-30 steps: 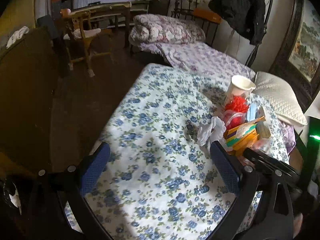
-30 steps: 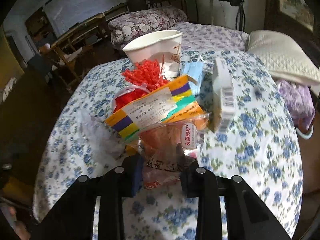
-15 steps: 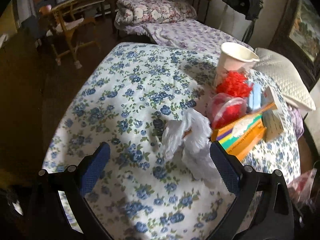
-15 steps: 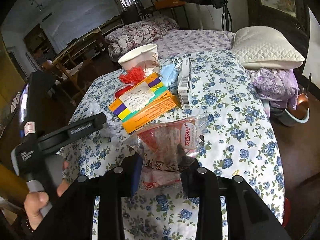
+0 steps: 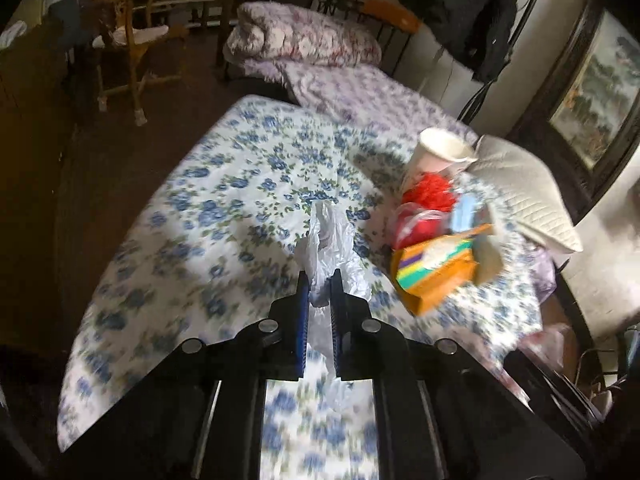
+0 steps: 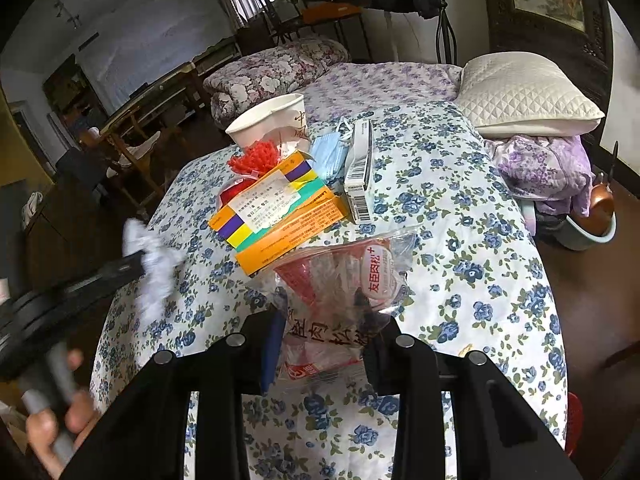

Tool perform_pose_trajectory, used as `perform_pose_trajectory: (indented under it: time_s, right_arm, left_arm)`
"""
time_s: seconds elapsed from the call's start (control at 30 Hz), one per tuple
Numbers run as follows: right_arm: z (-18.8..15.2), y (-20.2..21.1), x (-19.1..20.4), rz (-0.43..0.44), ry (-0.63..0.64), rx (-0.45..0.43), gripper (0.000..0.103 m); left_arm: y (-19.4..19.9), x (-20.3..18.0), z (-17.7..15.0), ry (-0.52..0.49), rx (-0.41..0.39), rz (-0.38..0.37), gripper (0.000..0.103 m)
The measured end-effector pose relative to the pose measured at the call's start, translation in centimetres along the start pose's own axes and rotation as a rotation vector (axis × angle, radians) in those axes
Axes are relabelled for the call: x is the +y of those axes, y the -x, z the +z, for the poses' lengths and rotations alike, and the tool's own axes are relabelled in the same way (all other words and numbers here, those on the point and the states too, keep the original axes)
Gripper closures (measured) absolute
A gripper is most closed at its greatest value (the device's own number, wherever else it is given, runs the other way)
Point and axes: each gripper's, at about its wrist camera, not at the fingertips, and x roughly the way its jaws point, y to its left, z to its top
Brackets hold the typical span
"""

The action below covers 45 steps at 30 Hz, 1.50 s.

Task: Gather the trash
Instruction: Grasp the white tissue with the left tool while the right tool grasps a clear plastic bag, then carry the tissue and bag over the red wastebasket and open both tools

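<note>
On a bed with a blue-flowered quilt [image 5: 224, 208] lies a pile of trash. My left gripper [image 5: 320, 276] is closing, and its jaws pinch a crumpled white plastic bag [image 5: 330, 240]; from the right wrist view the same bag [image 6: 154, 272] hangs from that gripper [image 6: 138, 266] at the left. My right gripper [image 6: 320, 320] is shut on a clear snack wrapper with red print [image 6: 348, 280], held just above the quilt. Behind it lie an orange and striped box [image 6: 276, 216], a white barcoded box [image 6: 360, 172], a blue face mask [image 6: 326, 152], red plastic bits [image 6: 254, 158] and a paper cup [image 6: 272, 122].
A white quilted pillow [image 6: 524, 96] and purple cloth [image 6: 548, 168] lie at the bed's right side. A second bed with a rolled flowered duvet [image 5: 304, 36] stands behind. Wooden chairs [image 5: 132, 40] and dark floor are to the left. A person's hand [image 6: 56, 424] holds the left gripper's handle.
My left gripper went from wide open to closed on the white plastic bag. The right gripper pulled the snack wrapper back from the pile toward the near edge, then stayed still.
</note>
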Motion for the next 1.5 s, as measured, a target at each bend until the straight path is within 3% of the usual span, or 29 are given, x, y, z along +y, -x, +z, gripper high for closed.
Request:
perform_pose_trajectory:
  time_s: [0.53,0.8,1.0,1.17,1.37,1.5]
  right_arm:
    - [-0.5,3.0,0.4,-0.004,0.009,-0.089,0.069]
    - [-1.5,9.3,-2.6,0.028,-0.048,-0.155,0.069]
    - [-4.1,16.1,-10.0,-0.073,-0.096,-0.224,0.067]
    - [-8.6,20.7,-17.3,-0.168,-0.152,-0.196,0.067]
    - [-15.0,23.5,-24.4,-0.271,-0.239,-0.138,0.066]
    - [-18.3,23.4,-28.5,-0.304,-0.336,-0.101,0.066]
  left_arm:
    - [6.4,-0.2,-5.9,-0.02,0.009,-0.041,0.092]
    - [8.8,-2.5,-6.7,-0.069,0.007,-0.085,0.092]
    - [11.1,-8.8,-8.1,-0.21,-0.018,-0.139,0.092]
    - [11.9,-15.9,-10.6,-0.34,0.005,-0.22,0.092]
    - [11.5,-26.6,-15.7,-0.521,0.062,-0.318,0.092]
    - [9.2,-33.7,-19.9,-0.608,0.148,-0.35,0.092]
